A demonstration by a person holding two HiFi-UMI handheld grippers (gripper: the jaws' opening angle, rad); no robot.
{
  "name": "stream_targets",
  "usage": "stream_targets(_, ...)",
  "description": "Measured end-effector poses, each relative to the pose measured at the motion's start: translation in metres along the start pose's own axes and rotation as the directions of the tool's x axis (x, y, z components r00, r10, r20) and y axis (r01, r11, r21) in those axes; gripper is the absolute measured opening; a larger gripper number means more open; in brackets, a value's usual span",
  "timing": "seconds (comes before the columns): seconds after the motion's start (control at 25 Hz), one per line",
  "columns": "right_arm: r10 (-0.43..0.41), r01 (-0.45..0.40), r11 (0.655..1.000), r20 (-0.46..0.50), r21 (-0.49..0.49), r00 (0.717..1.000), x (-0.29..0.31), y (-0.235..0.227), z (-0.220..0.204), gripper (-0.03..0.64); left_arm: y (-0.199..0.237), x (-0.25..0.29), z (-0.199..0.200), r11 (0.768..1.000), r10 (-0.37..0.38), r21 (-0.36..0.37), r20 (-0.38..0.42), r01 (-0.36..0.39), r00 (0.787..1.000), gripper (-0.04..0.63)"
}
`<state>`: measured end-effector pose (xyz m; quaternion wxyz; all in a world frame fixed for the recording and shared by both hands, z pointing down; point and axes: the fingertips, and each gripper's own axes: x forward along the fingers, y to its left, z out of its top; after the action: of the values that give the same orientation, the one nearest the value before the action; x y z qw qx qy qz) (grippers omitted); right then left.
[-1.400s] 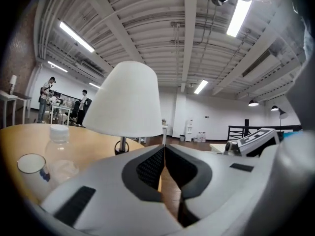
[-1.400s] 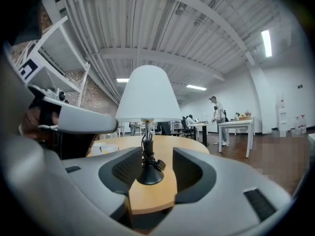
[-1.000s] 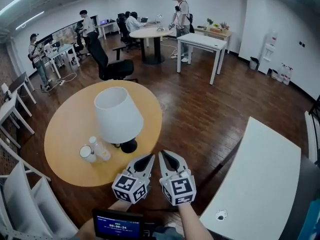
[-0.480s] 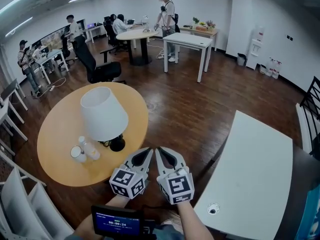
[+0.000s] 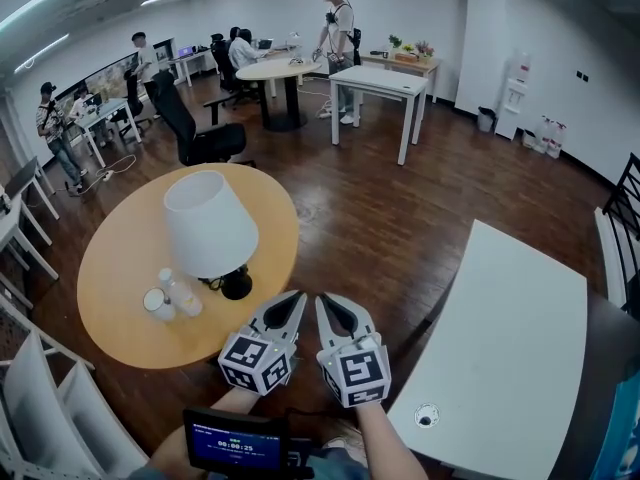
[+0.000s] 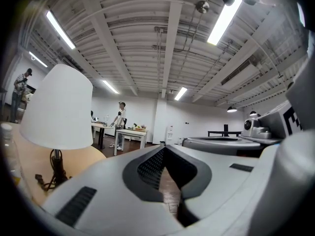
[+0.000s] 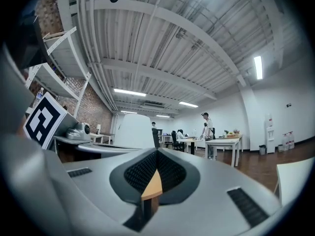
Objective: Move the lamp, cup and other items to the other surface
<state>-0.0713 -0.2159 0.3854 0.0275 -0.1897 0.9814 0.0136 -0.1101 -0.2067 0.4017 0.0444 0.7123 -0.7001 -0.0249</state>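
Plainly, the left tongs [image 5: 297, 296] and right tongs [image 5: 323, 301] are both pinched together on nothing, near the edge of the round wooden tabletop [image 5: 112, 253] bearing the white-shaded lamp [image 5: 208, 223], small white cup [image 5: 155, 302] and clear plastic bottle [image 5: 184, 297]. Any lamp lift, I judge, wants tongs opened onto its thin stem [image 6: 56, 157], with the shade [image 6: 59, 107] kept upright.

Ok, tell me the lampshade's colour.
The lampshade is plain white; the head view shows it best.

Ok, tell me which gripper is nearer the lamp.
Left. The left gripper is by the round table edge, near the base of the lamp; the right gripper is beside it, farther away.
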Motion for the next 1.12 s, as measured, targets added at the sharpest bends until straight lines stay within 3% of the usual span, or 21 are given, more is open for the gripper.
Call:
stream_targets(0.28, 0.001, -0.001, 0.999, -0.004, -0.043, 1.0, 0.0, -0.004, -0.002, 0.0, 0.0, 0.002, 0.001, 1.0, 0.004, 0.003, 0.008, -0.004, 1.0, 0.006)
stream_targets(1.12, -0.007, 0.007, 0.999, -0.011, -0.05, 1.0, -0.001, -0.01, -0.001, 0.0, -0.004, 0.006, 0.004, 1.0, -0.004, 0.0, 0.01, 0.004, 1.0, 0.006)
